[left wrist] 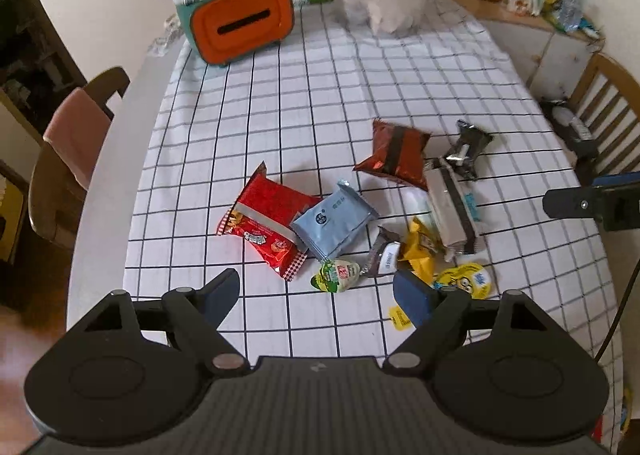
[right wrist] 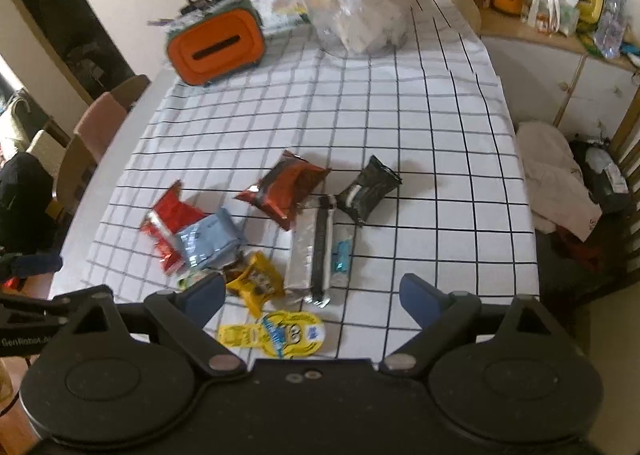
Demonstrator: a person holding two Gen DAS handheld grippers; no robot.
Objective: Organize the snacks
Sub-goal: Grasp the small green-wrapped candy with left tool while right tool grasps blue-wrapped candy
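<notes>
Approaching: heap of snacks low on the checked bench point(left wrist: 320, 103).
Left gripper point(left wrist: 316, 295): jaws wide, empty, above green jelly cup point(left wrist: 336, 275).
Red packet point(left wrist: 268, 223), blue packet point(left wrist: 334, 221): overlapping; take only the top one.
Right gripper point(right wrist: 310, 297): jaws wide, empty, over yellow cup point(right wrist: 290, 333).
Writing: too blurred to read.

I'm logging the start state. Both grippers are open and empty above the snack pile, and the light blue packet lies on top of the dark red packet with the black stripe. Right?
Not quite. The light blue packet overlaps the bright red packet, as the left wrist view shows; the dark red striped packet lies apart, farther back. The left gripper and right gripper are open and empty.
</notes>
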